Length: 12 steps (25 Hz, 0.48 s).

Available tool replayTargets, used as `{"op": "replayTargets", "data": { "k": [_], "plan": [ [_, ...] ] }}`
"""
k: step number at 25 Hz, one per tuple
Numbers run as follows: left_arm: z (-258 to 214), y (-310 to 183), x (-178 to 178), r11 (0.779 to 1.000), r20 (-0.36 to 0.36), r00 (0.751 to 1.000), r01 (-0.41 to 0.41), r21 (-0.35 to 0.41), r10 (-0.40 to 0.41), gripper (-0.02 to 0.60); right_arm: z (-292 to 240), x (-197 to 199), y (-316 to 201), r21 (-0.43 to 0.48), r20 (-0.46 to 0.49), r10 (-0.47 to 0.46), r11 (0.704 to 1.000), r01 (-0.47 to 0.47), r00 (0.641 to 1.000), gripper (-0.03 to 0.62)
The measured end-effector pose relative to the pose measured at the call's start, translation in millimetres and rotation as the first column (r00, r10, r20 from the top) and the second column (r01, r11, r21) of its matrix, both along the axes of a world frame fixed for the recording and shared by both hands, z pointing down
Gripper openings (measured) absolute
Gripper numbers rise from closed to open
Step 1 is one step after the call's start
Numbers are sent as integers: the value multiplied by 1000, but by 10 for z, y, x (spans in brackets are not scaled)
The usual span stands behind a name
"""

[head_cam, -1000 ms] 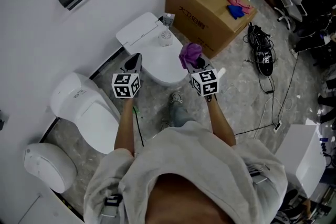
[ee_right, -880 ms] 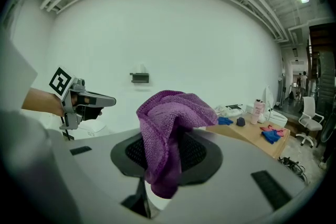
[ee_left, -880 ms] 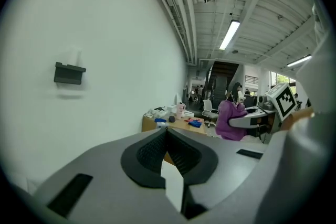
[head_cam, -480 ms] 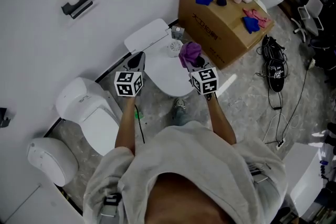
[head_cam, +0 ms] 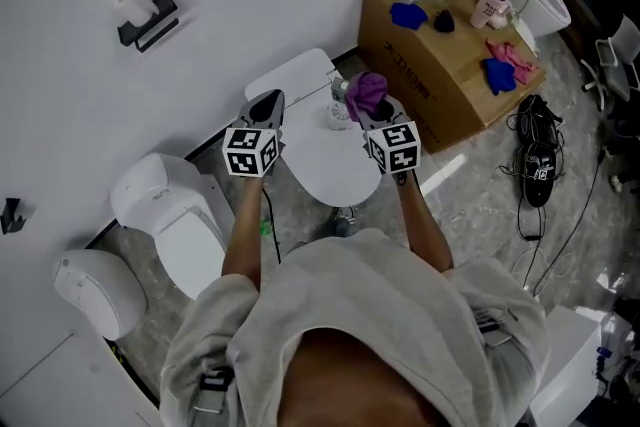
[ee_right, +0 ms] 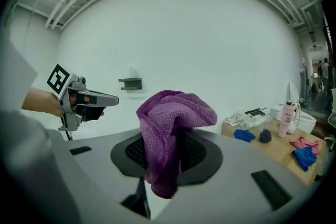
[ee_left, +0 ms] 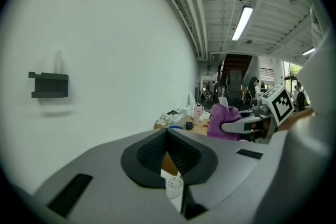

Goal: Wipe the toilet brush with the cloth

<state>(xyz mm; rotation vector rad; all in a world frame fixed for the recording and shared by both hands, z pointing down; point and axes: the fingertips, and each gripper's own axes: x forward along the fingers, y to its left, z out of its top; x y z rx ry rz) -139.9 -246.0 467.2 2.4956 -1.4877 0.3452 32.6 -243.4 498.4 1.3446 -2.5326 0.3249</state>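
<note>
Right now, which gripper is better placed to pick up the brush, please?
Left. The left gripper is shut and empty, while the right gripper already grips the cloth. The brush on the toilet sits between them, so reach probably favours neither.

The speckled floor [head_cam: 470, 205] carries white toilets [head_cam: 170, 215], a cardboard box [head_cam: 440, 65] and black shoes [head_cam: 538, 165].

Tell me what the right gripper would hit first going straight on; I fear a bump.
Likely the white wall; nothing else shows ahead of the right gripper and its purple cloth, depth unclear.
</note>
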Motion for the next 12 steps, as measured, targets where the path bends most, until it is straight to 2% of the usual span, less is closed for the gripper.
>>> {"op": "replayTargets", "data": {
  "k": [6,12],
  "plan": [
    [71,-247,132,1000,13,1000,-9,-11,9,18,43,3,-239,-8,-3,-26,1000,26,1000,120],
    [213,-400,279,998,22,998,-50,-42,51,18,122,118,-330,-27,-7,5,1000,-5,1000,120]
  ]
}}
